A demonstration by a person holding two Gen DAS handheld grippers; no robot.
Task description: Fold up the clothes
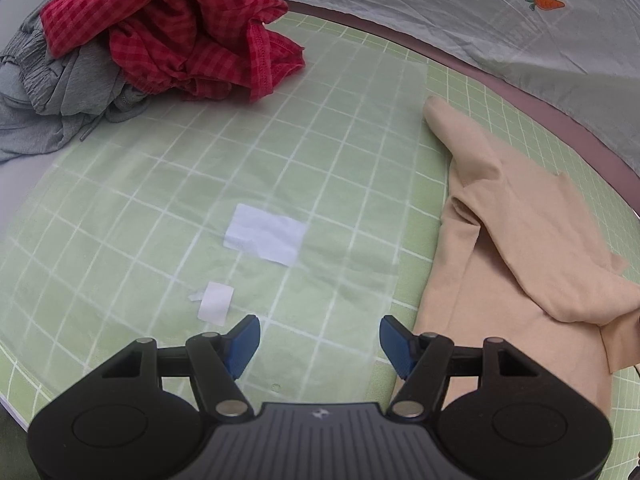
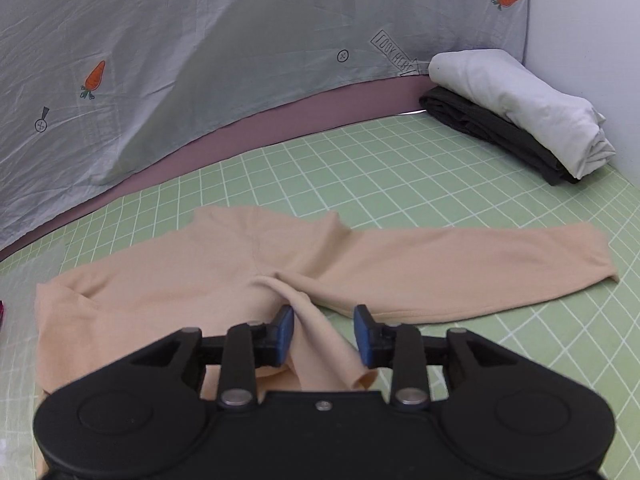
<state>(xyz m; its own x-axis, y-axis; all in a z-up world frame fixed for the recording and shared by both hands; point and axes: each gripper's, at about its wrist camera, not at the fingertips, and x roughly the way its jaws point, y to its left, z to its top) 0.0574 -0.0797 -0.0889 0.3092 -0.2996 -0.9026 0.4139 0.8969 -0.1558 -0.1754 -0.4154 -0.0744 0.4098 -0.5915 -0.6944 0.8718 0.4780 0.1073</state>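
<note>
My right gripper (image 2: 323, 334) has its jaws apart around a raised fold of the peach garment (image 2: 224, 276) spread on the green mat (image 2: 400, 168). My left gripper (image 1: 319, 340) gapes empty, garment at its right.

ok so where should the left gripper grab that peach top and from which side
Probably the loose sleeve end of the peach top, the rounded tip pointing toward the red checked pile. It lies flat and free on the green mat, so the left gripper, jaws open, can come from the mat side and pinch the edge.
</note>
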